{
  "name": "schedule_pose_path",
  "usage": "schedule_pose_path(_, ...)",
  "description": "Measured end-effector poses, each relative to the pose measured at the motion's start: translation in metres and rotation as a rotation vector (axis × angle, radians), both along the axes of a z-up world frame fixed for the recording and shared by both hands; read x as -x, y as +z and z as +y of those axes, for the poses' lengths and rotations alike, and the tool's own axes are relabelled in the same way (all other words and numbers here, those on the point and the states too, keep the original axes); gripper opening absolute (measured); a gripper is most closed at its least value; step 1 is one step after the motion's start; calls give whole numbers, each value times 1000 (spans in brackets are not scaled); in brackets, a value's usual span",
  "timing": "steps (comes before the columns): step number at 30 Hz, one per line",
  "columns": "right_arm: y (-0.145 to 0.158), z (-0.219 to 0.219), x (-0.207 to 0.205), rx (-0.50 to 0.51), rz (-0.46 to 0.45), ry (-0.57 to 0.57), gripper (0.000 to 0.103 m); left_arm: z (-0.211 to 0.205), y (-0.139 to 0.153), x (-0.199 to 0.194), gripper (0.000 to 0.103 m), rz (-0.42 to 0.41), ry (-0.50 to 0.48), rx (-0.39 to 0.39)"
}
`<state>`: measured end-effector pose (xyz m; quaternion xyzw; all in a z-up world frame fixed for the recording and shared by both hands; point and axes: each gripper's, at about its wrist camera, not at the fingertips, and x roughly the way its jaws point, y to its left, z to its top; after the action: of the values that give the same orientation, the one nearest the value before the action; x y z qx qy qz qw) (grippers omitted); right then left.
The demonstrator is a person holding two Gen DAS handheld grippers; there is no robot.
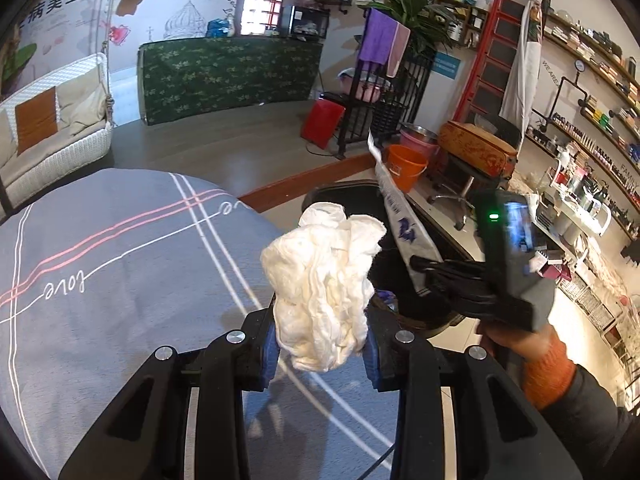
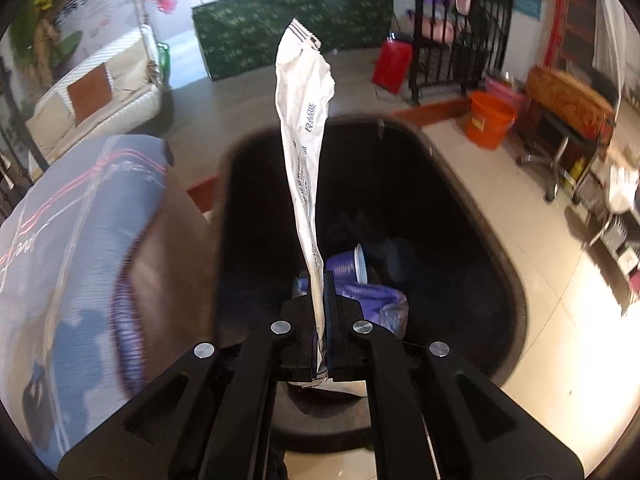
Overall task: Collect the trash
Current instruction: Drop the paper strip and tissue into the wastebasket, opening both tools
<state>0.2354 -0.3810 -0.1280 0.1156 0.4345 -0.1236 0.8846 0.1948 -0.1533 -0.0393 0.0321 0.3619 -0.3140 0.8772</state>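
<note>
Left wrist view first: the left gripper (image 1: 320,354) has its blue pads (image 1: 269,354) pressed onto a crumpled white tissue wad (image 1: 322,284), pinched low so most of it billows up and forward beyond the fingertips. Beneath the tongs lies the grey striped bedcover (image 1: 112,248); ahead and to their right sits the black bin (image 1: 420,240), its rim just past the wad. Over there the person's hand in an orange cuff (image 1: 536,360) carries the right gripper (image 1: 420,264), with a long white wrapper (image 1: 394,200) standing up from it over the bin.

Now the right wrist view — the right gripper (image 2: 322,344) is squeezed tight on that wrapper (image 2: 306,140), a flat strip rising straight out from between the fingers. Directly below and ahead of the tongs is the bin's dark mouth (image 2: 440,184), with a purple cup (image 2: 348,266) and a purple crumpled packet (image 2: 372,296) already lying at the bottom.

My read: this one's lined up for the drop. The wrapper is tall and light — better to tip the tongs down so its free end points into the opening before letting go, or it may flutter onto the tiled floor (image 2: 500,208). The tissue hand looks short of the rim; I'd carry it further over before releasing.
</note>
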Motion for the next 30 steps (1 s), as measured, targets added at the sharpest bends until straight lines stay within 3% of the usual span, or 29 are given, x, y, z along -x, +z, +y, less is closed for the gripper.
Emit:
schedule_pose_path(2, -7, -7, -2, -4, 15, -23, 6, -3, -1, 1, 33, 5, -9, -1)
schedule_pose_path(3, -10, -7, -2, 0, 21, -27, 13, -6, -2, 1, 33, 9, -15, -4)
schedule_pose_path(5, -13, -9, -2, 4, 32, -40, 50, -8, -5, 2, 33, 11, -20, -8)
schedule_pose_path(6, -11, -9, 2, 10, 8, -55, 74, -11, -6, 2, 33, 16, -27, -10)
schedule_pose_path(19, 32, -4, 71, 66, -164, -113, 79, -60, -16, -9, 34, 60, -106, -24)
schedule_pose_path(30, 35, -7, 116, 71, -173, -154, 80, -125, -34, -27, 34, 94, -165, -84)
